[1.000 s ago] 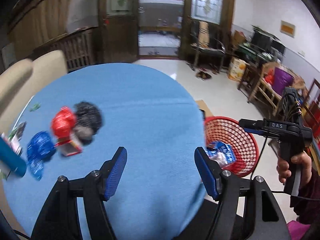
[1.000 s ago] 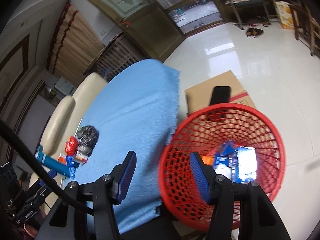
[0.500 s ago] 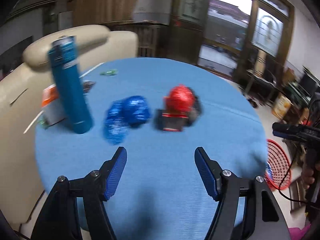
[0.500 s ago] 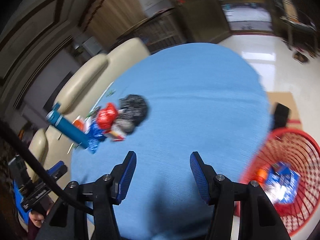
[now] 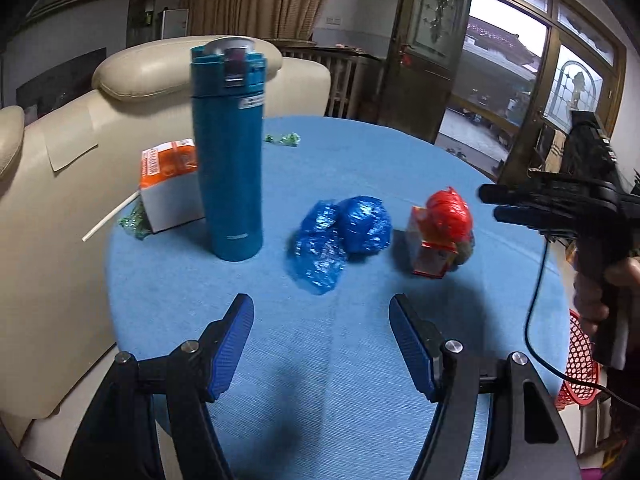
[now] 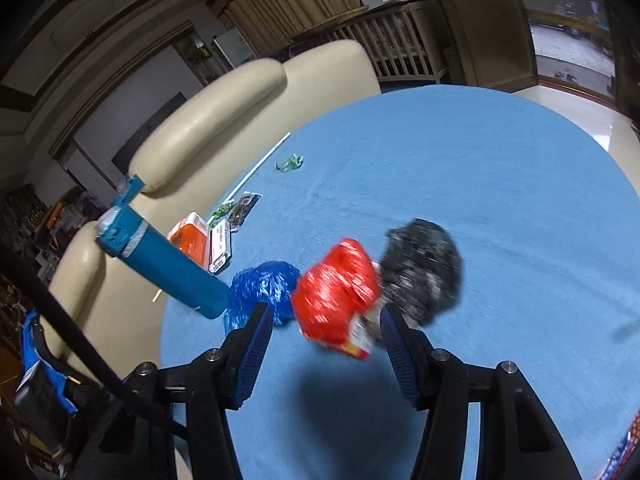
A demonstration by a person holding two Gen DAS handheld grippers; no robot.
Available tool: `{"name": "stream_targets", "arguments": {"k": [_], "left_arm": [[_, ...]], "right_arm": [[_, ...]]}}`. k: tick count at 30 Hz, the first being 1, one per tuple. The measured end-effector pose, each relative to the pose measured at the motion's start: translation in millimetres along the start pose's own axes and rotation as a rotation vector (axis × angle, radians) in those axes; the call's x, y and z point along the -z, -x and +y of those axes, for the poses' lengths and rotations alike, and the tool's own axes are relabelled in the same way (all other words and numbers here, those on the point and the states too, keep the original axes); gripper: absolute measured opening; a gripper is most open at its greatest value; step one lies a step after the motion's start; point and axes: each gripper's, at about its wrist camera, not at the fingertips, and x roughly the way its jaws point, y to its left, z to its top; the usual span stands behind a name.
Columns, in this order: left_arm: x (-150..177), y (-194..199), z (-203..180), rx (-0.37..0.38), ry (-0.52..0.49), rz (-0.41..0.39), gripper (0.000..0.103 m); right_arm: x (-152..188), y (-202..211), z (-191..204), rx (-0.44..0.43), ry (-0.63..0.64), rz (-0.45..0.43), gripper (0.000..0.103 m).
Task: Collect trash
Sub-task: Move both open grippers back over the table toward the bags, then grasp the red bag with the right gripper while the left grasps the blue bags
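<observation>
A round table under a blue cloth (image 5: 360,168) is filling most of both views, with a cream sofa (image 5: 132,76) standing just behind its far edge. On the cloth a tall teal flask (image 5: 230,152) is standing upright, and an orange-and-white carton (image 5: 170,184) is sitting just behind it, touching or nearly so.

The trash is lying in a loose row near the middle of the table: a crumpled blue wrapper (image 5: 340,236) beside the flask, then a red crumpled bag (image 6: 334,288) resting against a small red-edged packet (image 5: 430,254), and a black crumpled wad (image 6: 424,272) just beyond that (badly blurred in the right wrist view). A small green wrapper (image 5: 284,139) is lying well apart near the far edge.

The left gripper (image 5: 322,344) is hovering over bare cloth short of the blue wrapper, jaws spread wide and gripping nothing. The right gripper (image 6: 324,354) is also gaping wide and empty, its fingers framing the red bag and packet without visibly touching them. A red mesh basket (image 5: 580,364) is showing beyond the table's right edge.
</observation>
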Motion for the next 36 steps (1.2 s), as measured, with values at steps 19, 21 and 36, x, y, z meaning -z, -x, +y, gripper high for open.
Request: {"name": "stream_targets", "arguments": {"k": [19,21,36], "left_arm": [[-62,-73,-21,0.062,-0.041,0.060,0.072],[-71,-89,-33,0.065,-0.052,0.068,0.072],[-69,-146,-51,0.033,-0.109,0.160,0.045]], "right_arm": [[18,-18,5,0.067,0.103,0.013,0.045],[26,0,-4,0.051,0.098,-0.012,0.044],[72,60,-78,0.131,-0.049,-0.040,0.044]]}}
